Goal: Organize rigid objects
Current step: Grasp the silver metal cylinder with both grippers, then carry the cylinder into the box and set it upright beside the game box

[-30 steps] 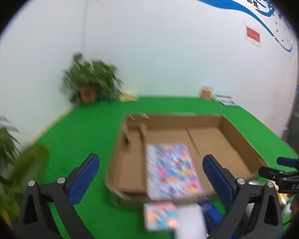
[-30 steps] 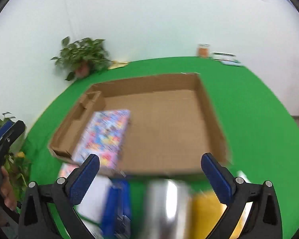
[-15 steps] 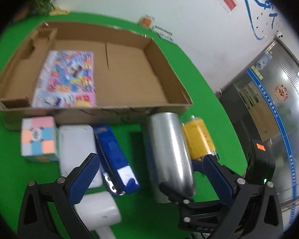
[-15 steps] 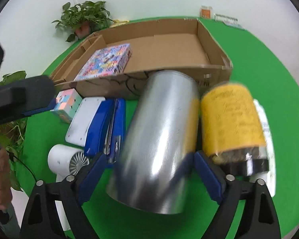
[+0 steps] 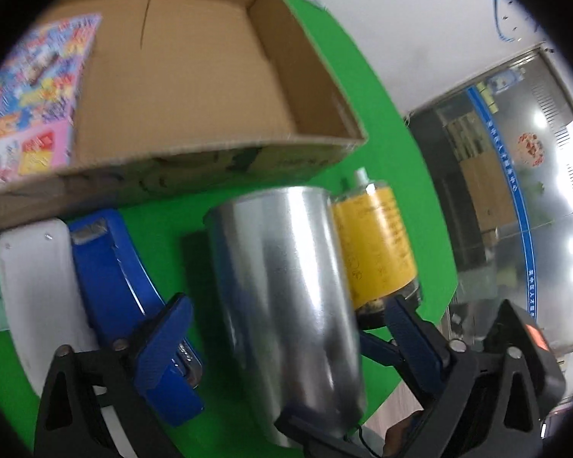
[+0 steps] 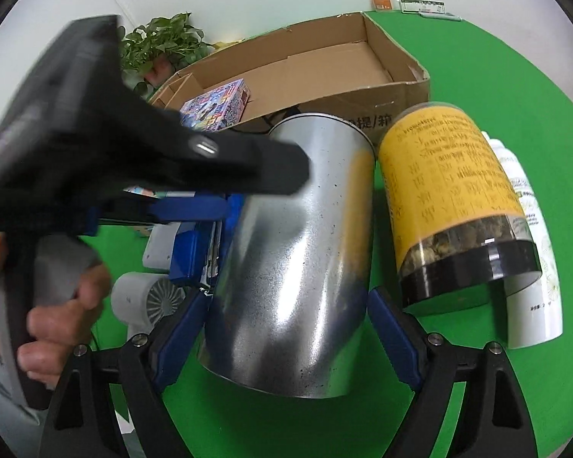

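Lower end of silver can point(image 6: 290, 252) cut off behind blue pads; lies on green table point(image 6: 458, 412), long axis toward cardboard box point(image 6: 397, 87). Right gripper point(image 6: 286, 339) pinching it; left gripper point(image 5: 286, 339) closing around it, contact unclear.

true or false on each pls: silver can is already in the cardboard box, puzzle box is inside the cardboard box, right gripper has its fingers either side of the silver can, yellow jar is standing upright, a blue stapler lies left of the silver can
1. The silver can is already in the cardboard box. False: it lies on the green table in front of the box.
2. The puzzle box is inside the cardboard box. True.
3. The right gripper has its fingers either side of the silver can. True.
4. The yellow jar is standing upright. False: it lies on its side beside the can.
5. A blue stapler lies left of the silver can. True.
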The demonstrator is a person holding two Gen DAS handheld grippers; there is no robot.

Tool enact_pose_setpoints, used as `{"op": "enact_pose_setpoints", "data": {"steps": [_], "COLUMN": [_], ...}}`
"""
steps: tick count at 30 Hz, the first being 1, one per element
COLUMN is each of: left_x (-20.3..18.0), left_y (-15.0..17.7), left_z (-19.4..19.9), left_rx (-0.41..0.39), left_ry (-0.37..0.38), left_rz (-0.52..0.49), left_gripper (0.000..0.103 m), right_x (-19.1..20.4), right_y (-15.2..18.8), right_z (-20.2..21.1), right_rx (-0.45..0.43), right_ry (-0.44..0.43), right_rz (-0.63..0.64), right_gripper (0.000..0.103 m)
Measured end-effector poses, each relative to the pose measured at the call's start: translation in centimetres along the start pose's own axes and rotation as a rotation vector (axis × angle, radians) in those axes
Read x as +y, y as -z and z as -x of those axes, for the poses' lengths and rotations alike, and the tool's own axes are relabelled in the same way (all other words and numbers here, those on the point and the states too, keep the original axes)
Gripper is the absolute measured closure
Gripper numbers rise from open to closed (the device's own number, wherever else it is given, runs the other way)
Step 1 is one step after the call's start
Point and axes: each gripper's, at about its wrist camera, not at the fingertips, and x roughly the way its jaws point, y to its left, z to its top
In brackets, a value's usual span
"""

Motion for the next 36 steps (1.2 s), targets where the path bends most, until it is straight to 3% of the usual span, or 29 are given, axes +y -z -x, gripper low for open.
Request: {"op": "enact_pose_setpoints", "data": {"steps": [5, 10, 13, 17, 23, 28, 31, 36], "left_x": [-0.8, -0.3, -1.0, -2.9, -6.4, -7.8, -7.0, -4.3], "left_y": [0.0, 0.5, 0.6, -0.6, -4.5, -8.9, -11.8, -16.7], "left_z": [-0.3, 1.0, 2.1, 6.3, 16.0, 20.2, 20.7, 19.4], "left_rx": [0.036, 0.011, -0.034, -0.144, -0.339, -0.403, -0.383, -0.319], "left_ry": [-0.074, -0.085, -0.102, -0.093, -0.098, -0.097, -0.109, -0.128], "left_rz": [-0.042, -0.029, -0.058, -0.08, -0.161, -0.185, -0.165, -0.085], "left_gripper": [0.018, 0.019, 0.02, 0.021, 0.021, 0.021, 0.021, 0.022], "right_x": [0.0, 0.6, 1.0, 2.8, 6.9, 10.2, 11.2, 11.4], "right_y": [0.6, 0.9, 0.2, -1.3, -6.8, -12.3, -15.6, -20.9], "right_z": [0.3, 0.6, 0.8, 3.5, 9.2, 12.0, 11.6, 8.6], "right_rx": [0.001, 0.005, -0.023, -0.121, -0.294, -0.359, -0.323, -0.183], "right_ry": [-0.023, -0.025, -0.031, -0.04, -0.038, -0.033, -0.041, -0.075], "right_rz": [0.014, 0.03, 0.036, 0.084, 0.197, 0.262, 0.269, 0.235], "right_gripper": [0.018, 0.019, 0.02, 0.02, 0.02, 0.02, 0.02, 0.02]}}
